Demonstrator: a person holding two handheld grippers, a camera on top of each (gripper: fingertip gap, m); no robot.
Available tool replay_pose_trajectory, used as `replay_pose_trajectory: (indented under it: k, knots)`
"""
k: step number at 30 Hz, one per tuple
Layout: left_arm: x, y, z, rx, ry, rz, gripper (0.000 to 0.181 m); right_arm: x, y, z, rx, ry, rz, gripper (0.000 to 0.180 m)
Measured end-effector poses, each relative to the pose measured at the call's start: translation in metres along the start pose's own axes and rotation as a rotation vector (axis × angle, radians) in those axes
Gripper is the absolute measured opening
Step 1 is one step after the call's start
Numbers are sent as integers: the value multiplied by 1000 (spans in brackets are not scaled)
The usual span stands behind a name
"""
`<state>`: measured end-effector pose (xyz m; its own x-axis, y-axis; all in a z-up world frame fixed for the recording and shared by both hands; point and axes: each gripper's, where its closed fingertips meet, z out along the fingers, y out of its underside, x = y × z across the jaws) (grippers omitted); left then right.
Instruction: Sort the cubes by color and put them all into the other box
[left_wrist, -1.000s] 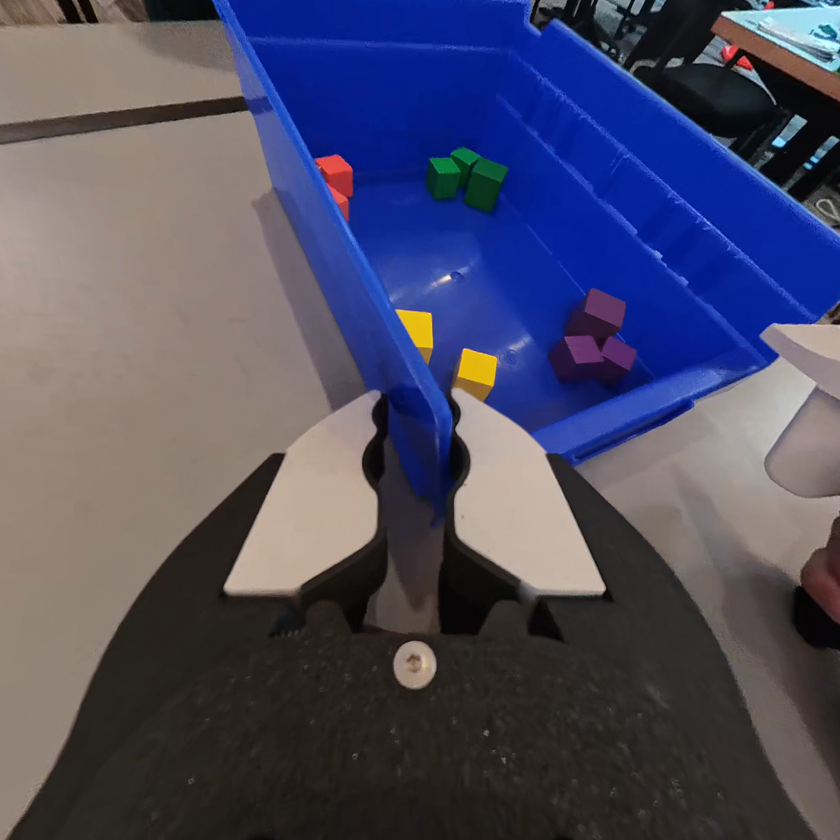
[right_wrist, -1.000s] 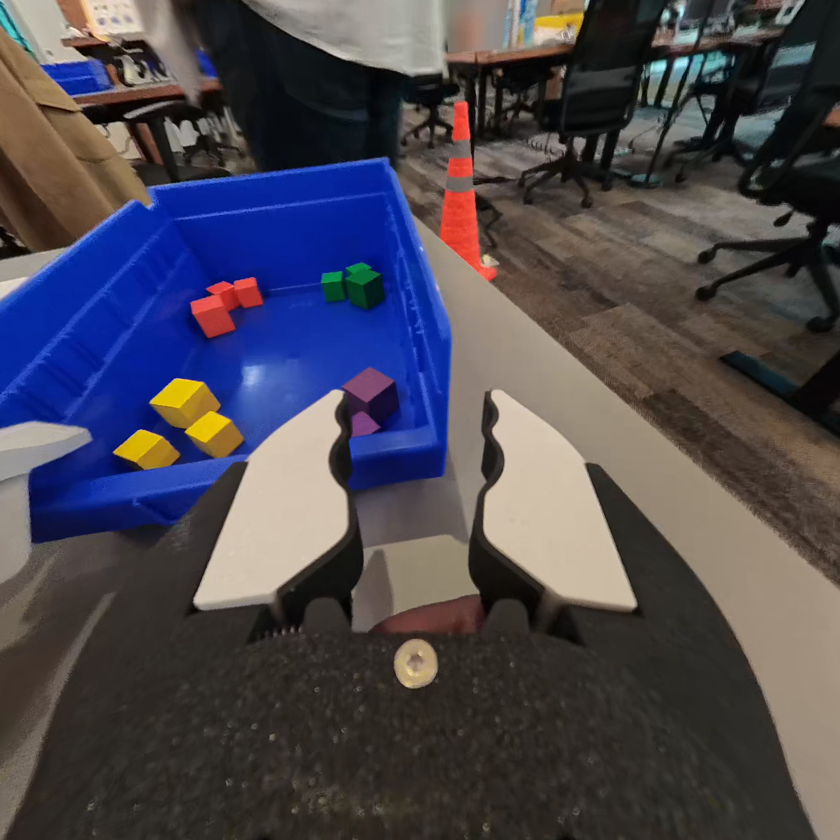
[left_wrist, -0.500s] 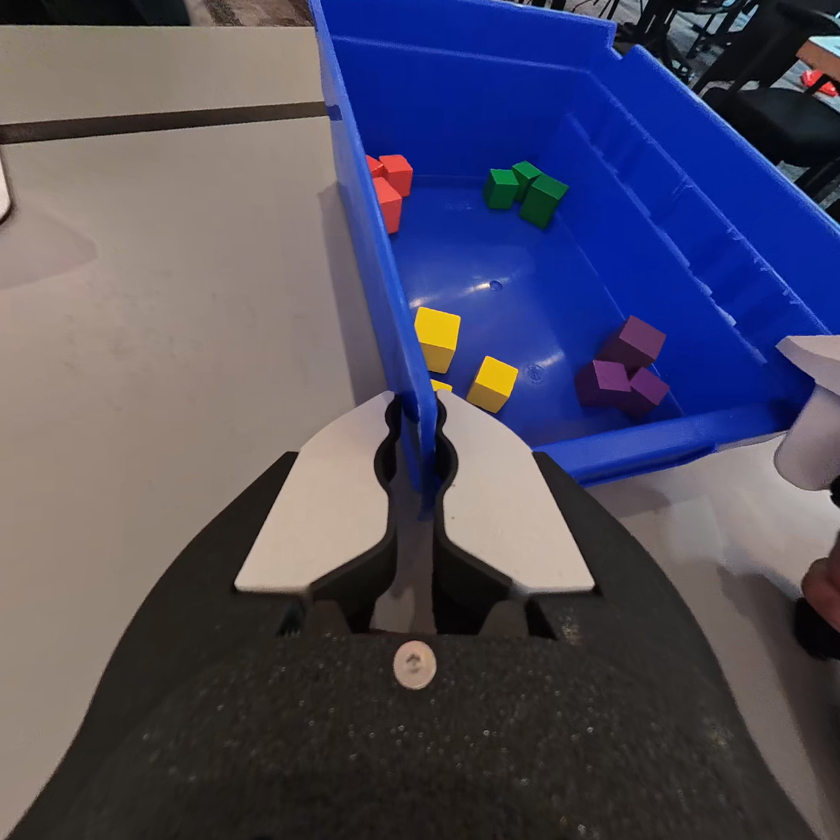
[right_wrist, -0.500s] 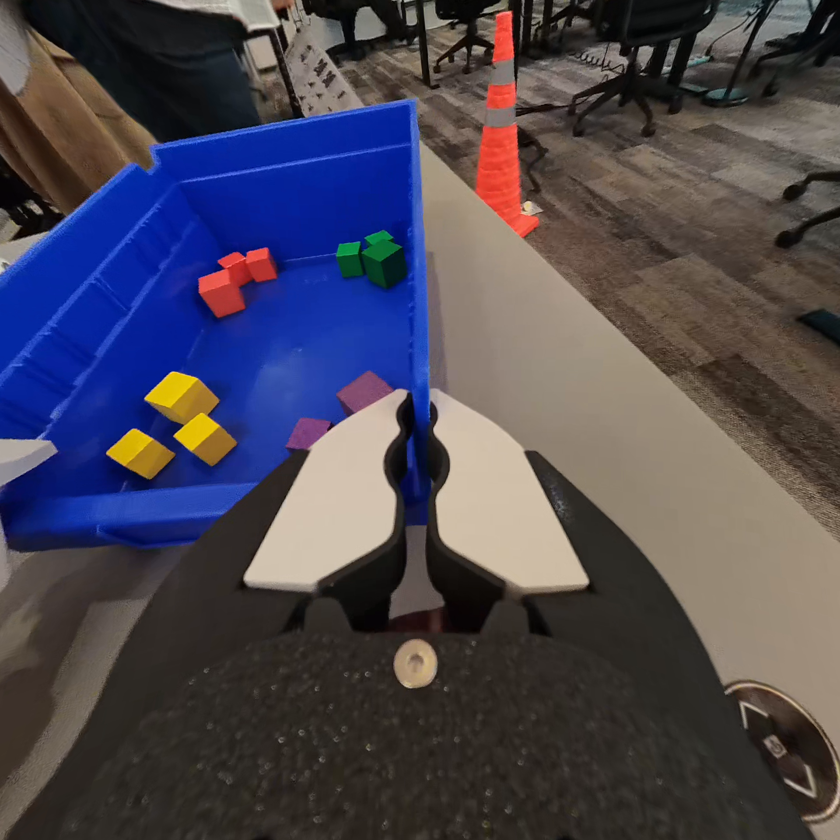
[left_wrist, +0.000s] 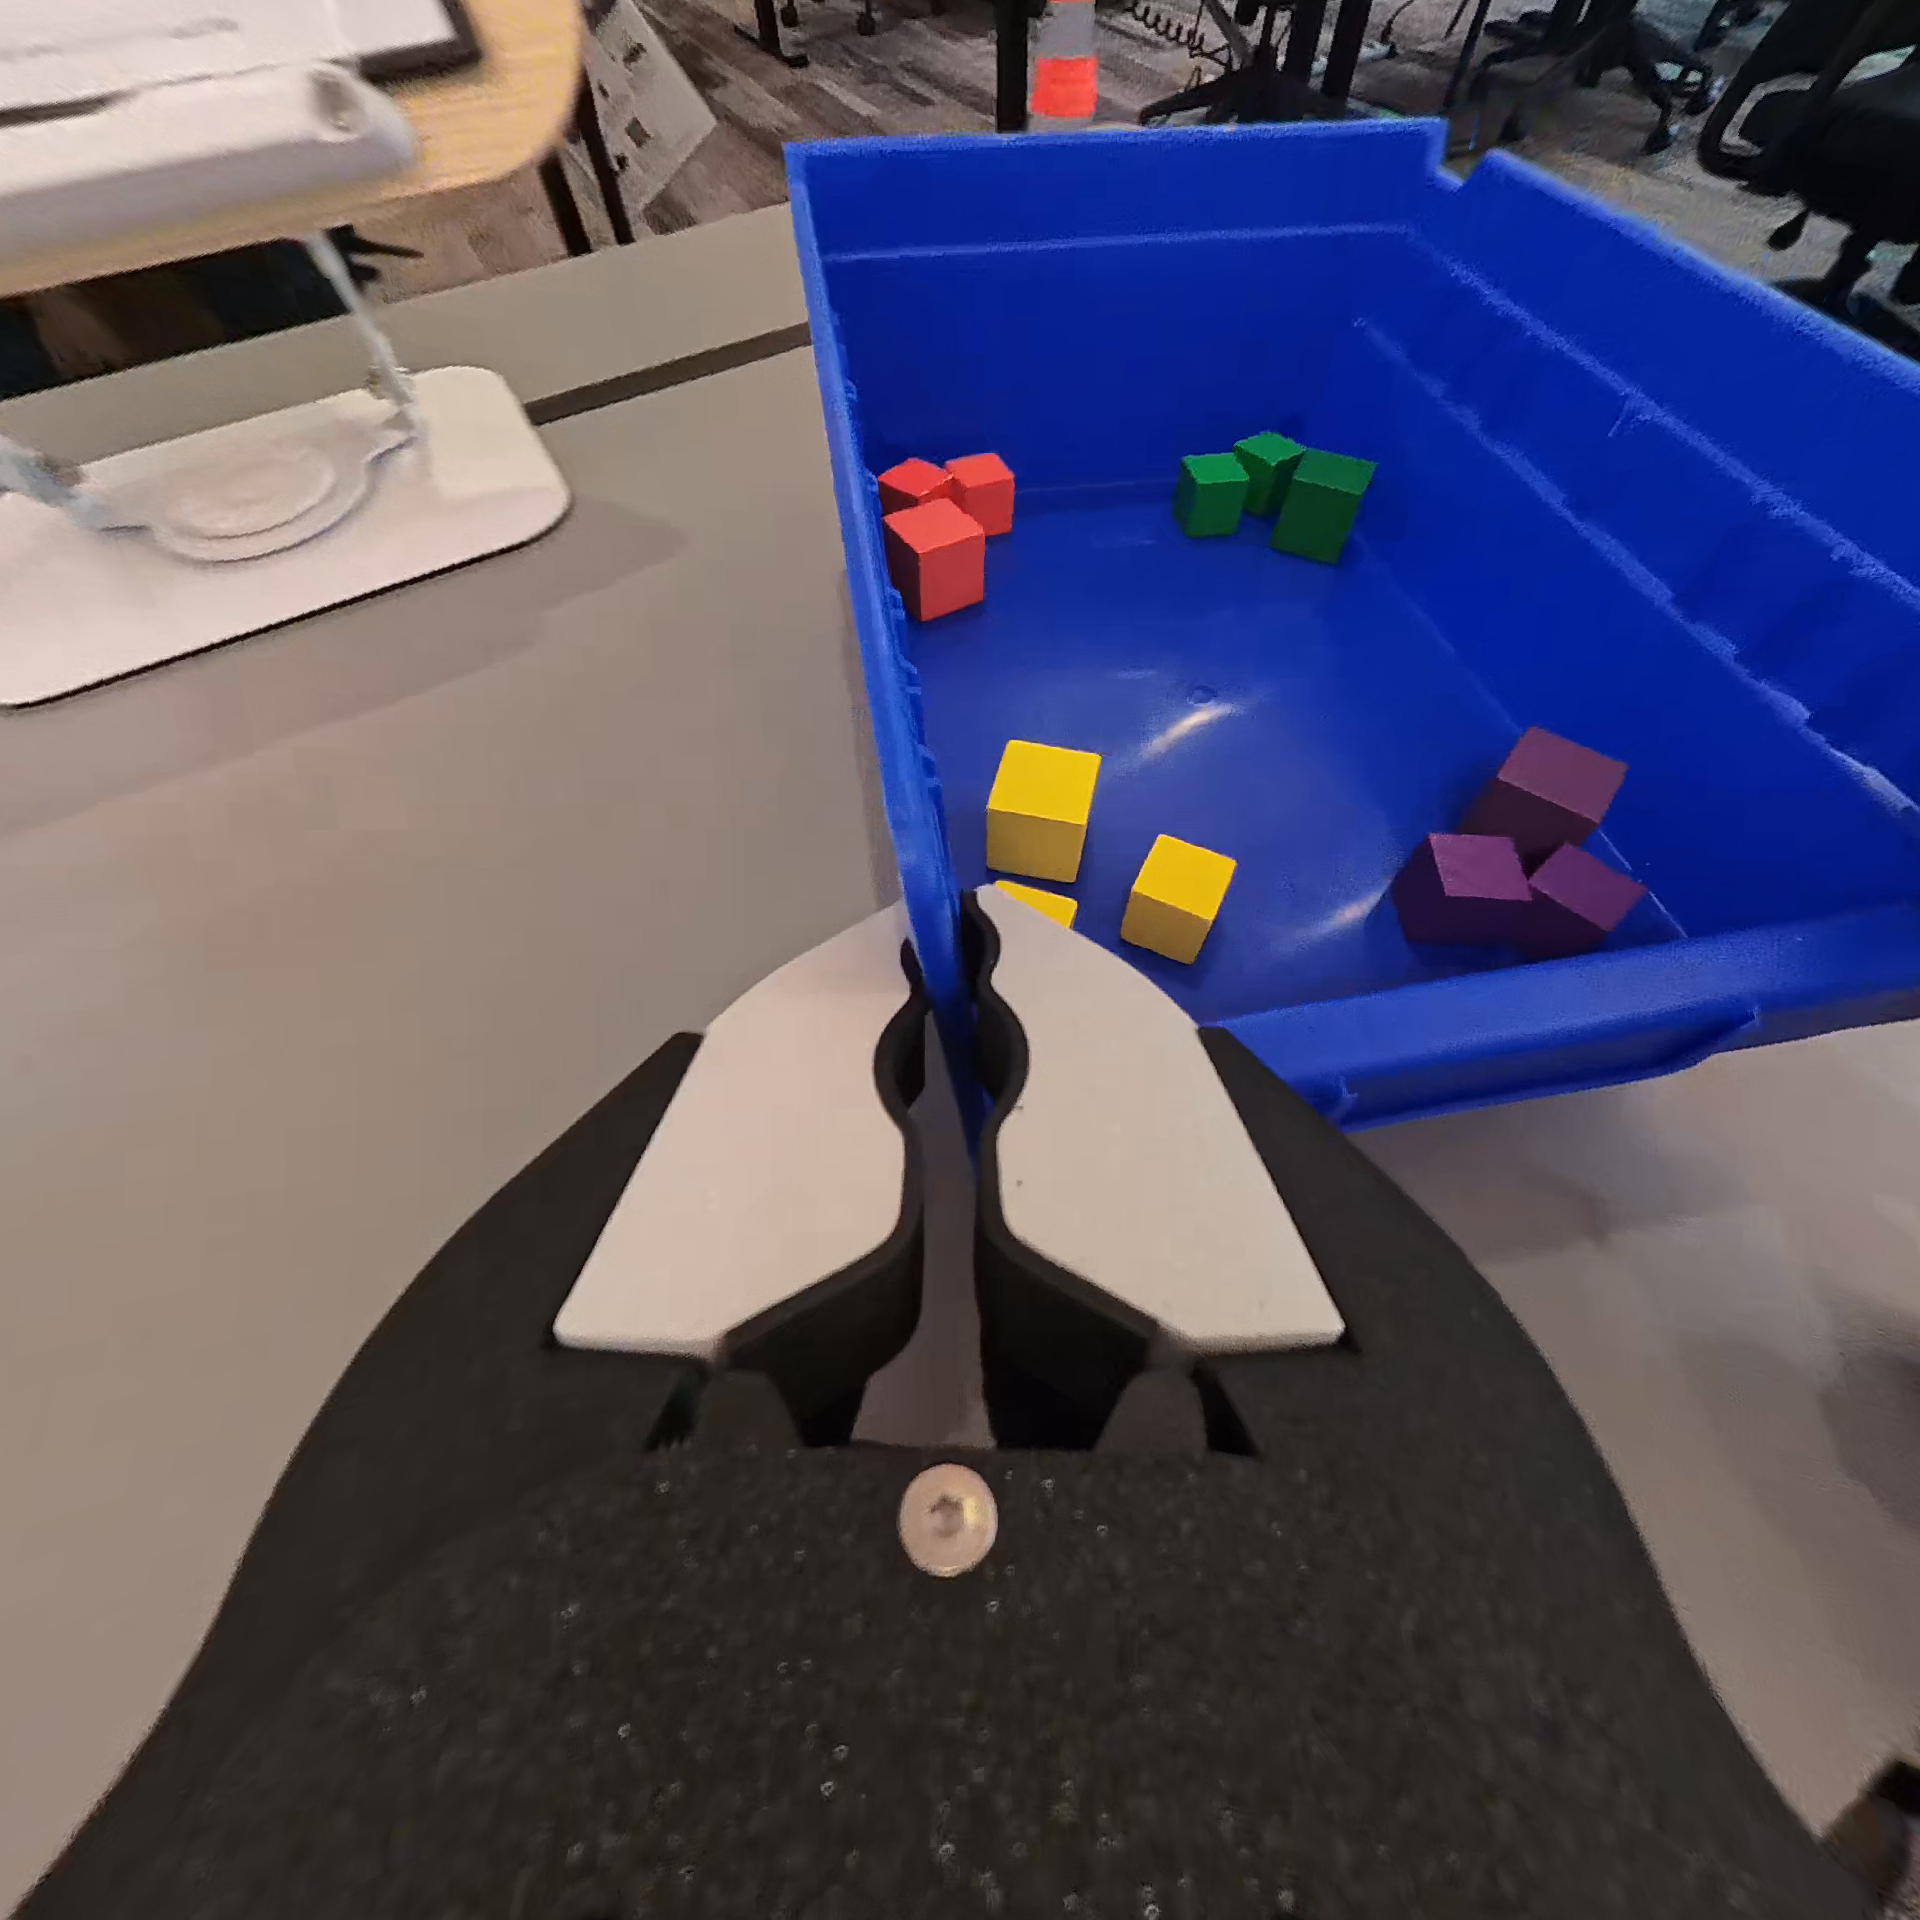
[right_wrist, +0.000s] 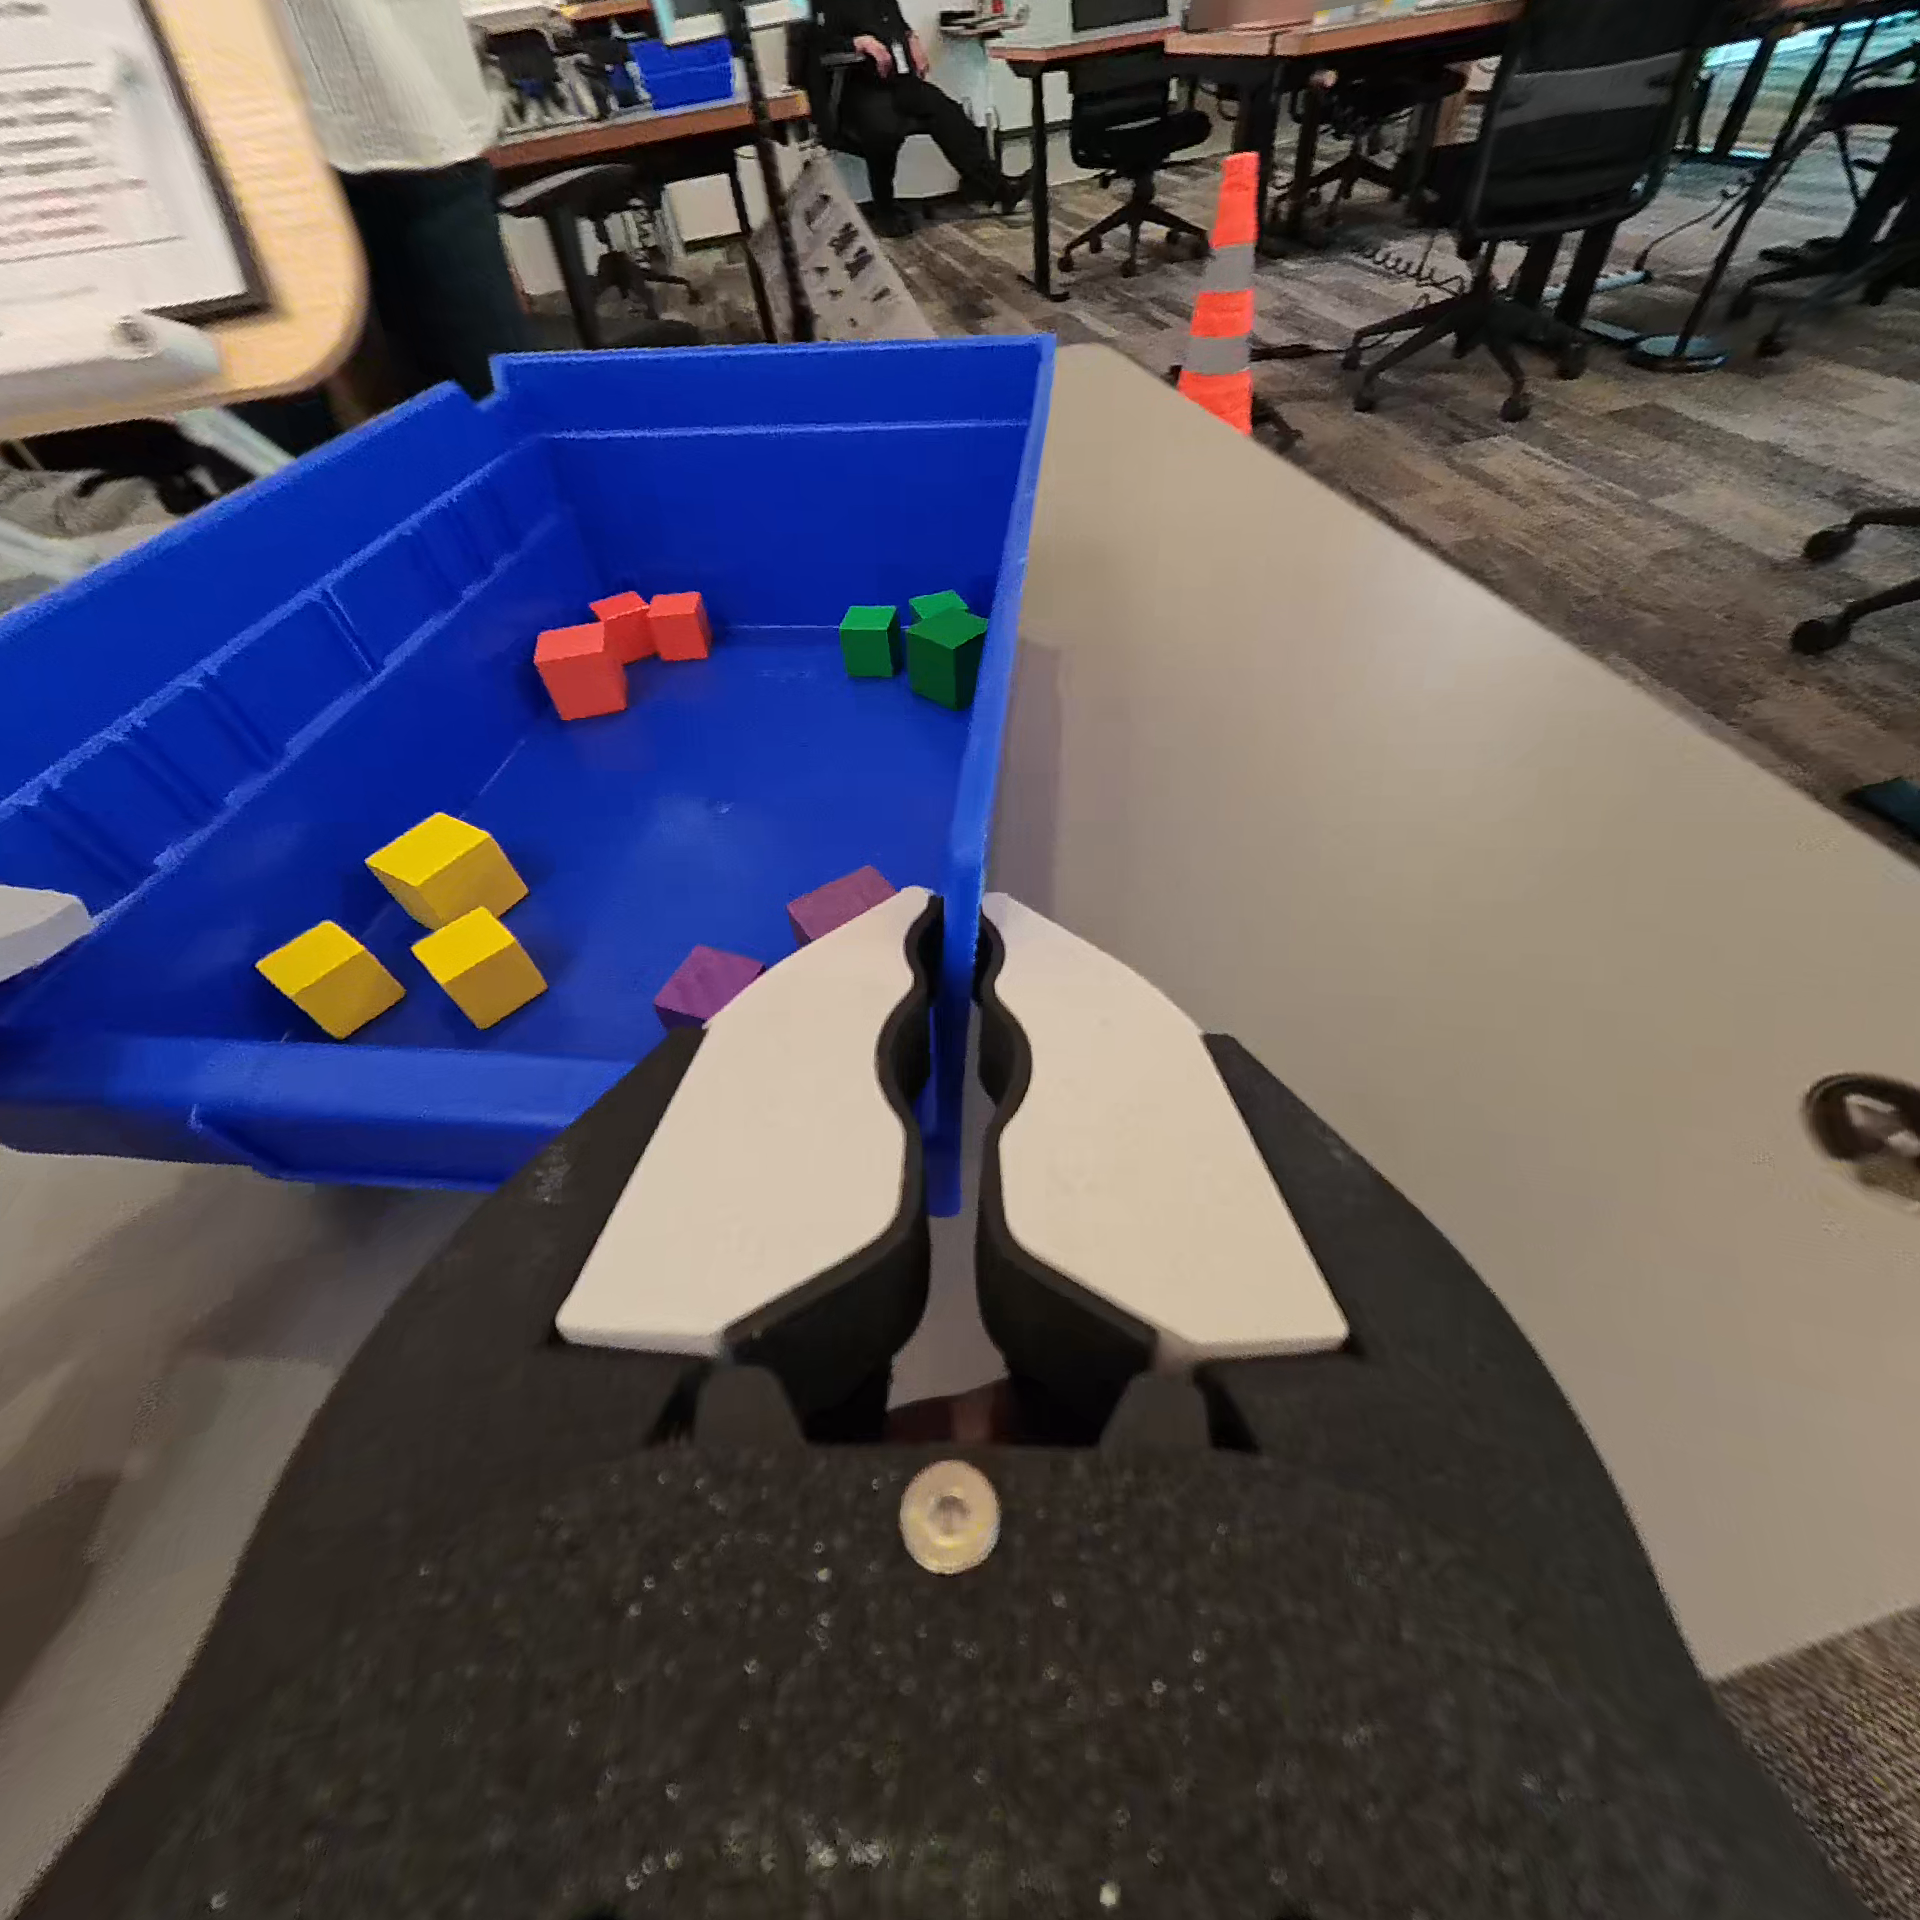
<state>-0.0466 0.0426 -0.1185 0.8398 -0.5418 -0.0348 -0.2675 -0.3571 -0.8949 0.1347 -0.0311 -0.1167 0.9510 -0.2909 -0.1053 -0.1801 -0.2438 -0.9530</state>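
Note:
A blue box (left_wrist: 1143, 291) holds cubes grouped by colour: red (left_wrist: 940, 530), green (left_wrist: 1278, 494), yellow (left_wrist: 1044, 805) and purple (left_wrist: 1517, 842). My left gripper (left_wrist: 948, 935) is shut on the box's left side wall, near its front corner. My right gripper (right_wrist: 961, 920) is shut on the box's right side wall (right_wrist: 977, 790), near its front corner. The same red (right_wrist: 613, 649), green (right_wrist: 920, 644), yellow (right_wrist: 447, 868) and purple (right_wrist: 836, 899) cubes show in the right wrist view. The box appears lifted and tilted above the grey table (left_wrist: 416, 883).
A white stand base (left_wrist: 270, 520) sits on the table to the left of the box. A framed board (right_wrist: 114, 166) stands behind it. An orange cone (right_wrist: 1221, 301), office chairs and desks fill the floor beyond the table's right edge (right_wrist: 1558, 665). A round table fitting (right_wrist: 1870, 1132) sits at the right. About 20 cm separates my left fingertips from my right.
Both grippers closed onto the box's side walls, the right from wide open. The box then rose and tilted, and the views swung so the stand and room came into sight.

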Motion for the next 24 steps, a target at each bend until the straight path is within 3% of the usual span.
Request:
replay_pose_trajectory:
  k: [7,12,18,24]
  knots:
    - [-76,37,-89,18,-113,4,4,-99,10,-42,21,-168,-3,4]
    - [-155,61,-137,21,-260,-61,3,-193,16,-42,4,-314,-60,4]
    - [-224,86,-162,18,-365,-163,4,-282,21,-24,-41,-444,-106,5]
    - [-248,99,-163,28,-391,-198,10,-310,37,-14,-81,-498,-115,5]
